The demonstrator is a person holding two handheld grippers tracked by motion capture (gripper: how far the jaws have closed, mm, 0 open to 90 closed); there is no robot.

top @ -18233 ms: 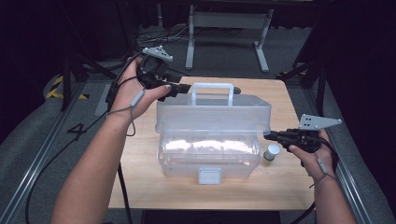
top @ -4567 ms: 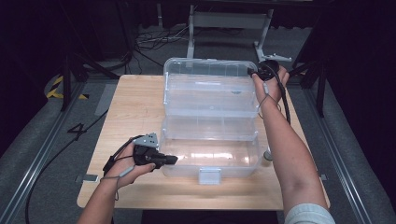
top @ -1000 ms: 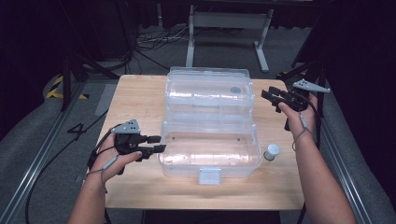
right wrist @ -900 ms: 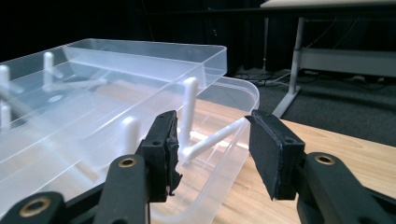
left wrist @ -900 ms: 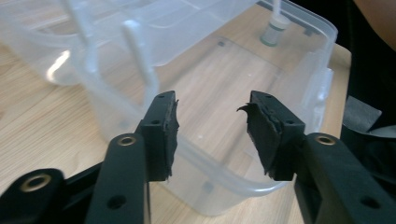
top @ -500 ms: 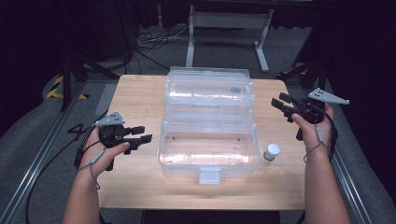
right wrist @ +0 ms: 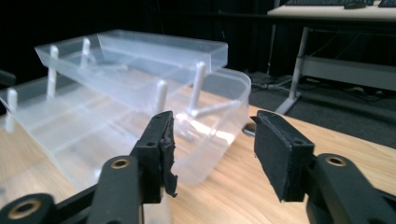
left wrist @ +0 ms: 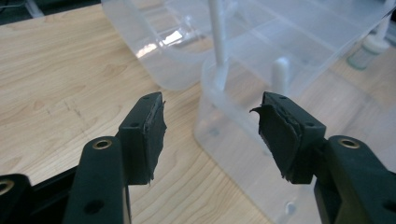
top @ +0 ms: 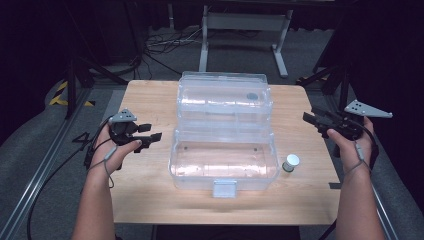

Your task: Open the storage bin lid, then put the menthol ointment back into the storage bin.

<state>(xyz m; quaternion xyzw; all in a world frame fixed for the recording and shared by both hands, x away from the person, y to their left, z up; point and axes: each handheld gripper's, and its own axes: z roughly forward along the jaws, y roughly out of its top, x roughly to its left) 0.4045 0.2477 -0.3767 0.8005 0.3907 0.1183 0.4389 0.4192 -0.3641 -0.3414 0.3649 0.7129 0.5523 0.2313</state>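
We see the clear plastic box (top: 223, 150) standing open at the middle of the counter (top: 150, 95), its tray section swung up and back toward the upper centre of the high view; the left gripper (top: 150, 139) hovers at the left of the frame, just beside the box's left end, and the right gripper (top: 312, 119) hangs at the right edge, apart from the box; both have their fingers (left wrist: 149, 128) spread wide with nothing between them.

We judge the main risk to be the raised tray; it rides on thin white struts (right wrist: 161, 98), and a push from one side alone could rack it or slide the light box across the counter; the small white-capped bottle (top: 290, 162) stands just beside the box's lower-right corner, and a sweep of the right hand could knock it over.

The high view gives us a small dark disc (top: 252, 96) lying in the tray; the left gripper view brings the box wall (left wrist: 233, 140) close below its open fingers; the right gripper view shows the tray's tilt and struts from the side, which the high view flattens.
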